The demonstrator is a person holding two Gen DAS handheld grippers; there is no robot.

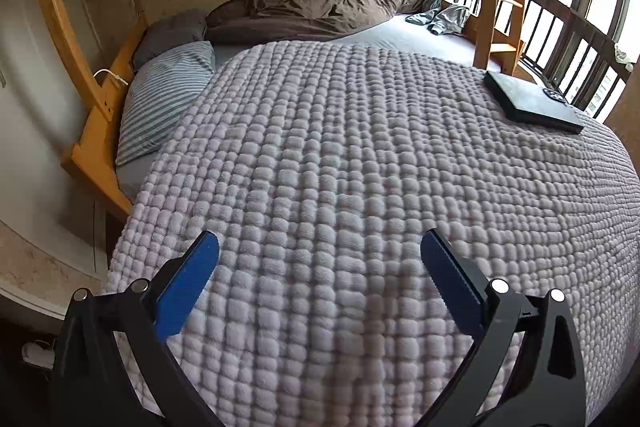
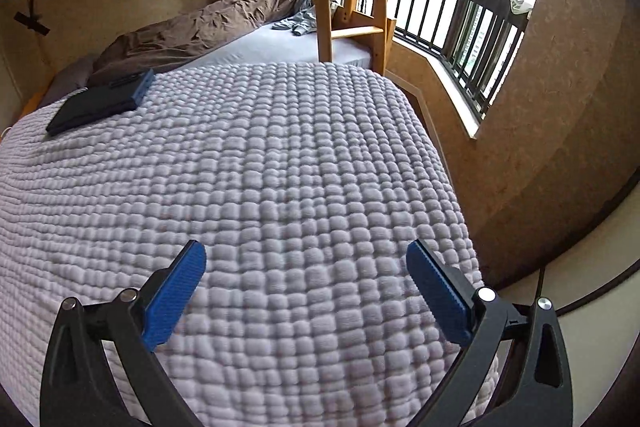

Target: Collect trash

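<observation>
Left tool [image 1: 320,251] wide, nothing between pads, over bumpy lilac knitted blanket [image 1: 340,155]. Right tool [image 2: 306,259] wide too, holding nothing. Flat black box [image 1: 532,99] far ahead-right of left tool. No trash seen.

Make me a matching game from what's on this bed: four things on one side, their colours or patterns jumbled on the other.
Things:
1. bumpy blanket
2. pillow
3. crumpled duvet
4. flat case

Looks:
A. brown
B. black
C. pale lilac
D. grey and white stripes

Pairs: 1-C, 2-D, 3-A, 4-B
</observation>
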